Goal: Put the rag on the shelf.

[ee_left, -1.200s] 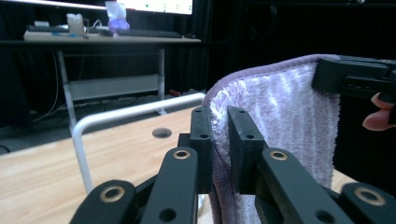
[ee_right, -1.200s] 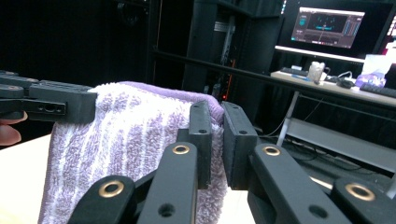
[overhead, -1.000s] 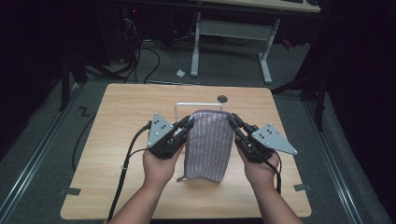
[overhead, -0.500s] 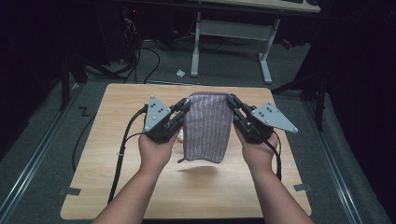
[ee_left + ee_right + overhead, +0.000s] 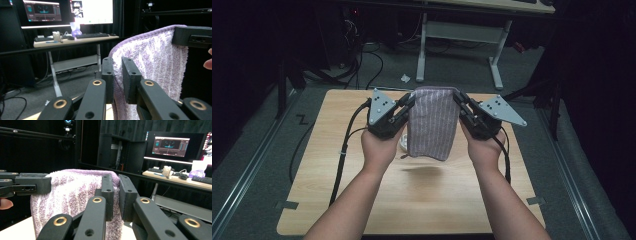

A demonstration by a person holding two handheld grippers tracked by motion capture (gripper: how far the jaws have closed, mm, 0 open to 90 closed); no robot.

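Note:
A lilac striped towel (image 5: 432, 122) hangs above the wooden table (image 5: 362, 200), folded over and held up by its two top corners. My left gripper (image 5: 408, 101) is shut on the towel's left top corner. My right gripper (image 5: 459, 100) is shut on the right top corner. In the left gripper view the towel (image 5: 152, 62) sits pinched between the black jaws, with the other gripper (image 5: 192, 37) clamped at its far edge. In the right gripper view the towel (image 5: 75, 192) is likewise pinched, and the other gripper (image 5: 25, 185) holds its far corner. The towel's lower edge hangs a little above the tabletop.
A small white object (image 5: 403, 144) lies on the table behind the towel's lower left edge. Black cables (image 5: 343, 150) trail from the left gripper across the table's left side. A desk with monitors and a keyboard (image 5: 92, 35) stands beyond the table.
Both grippers have lifted the towel higher and carried it away from the person, toward the table's far edge. The towel now hangs free instead of resting near the tabletop.

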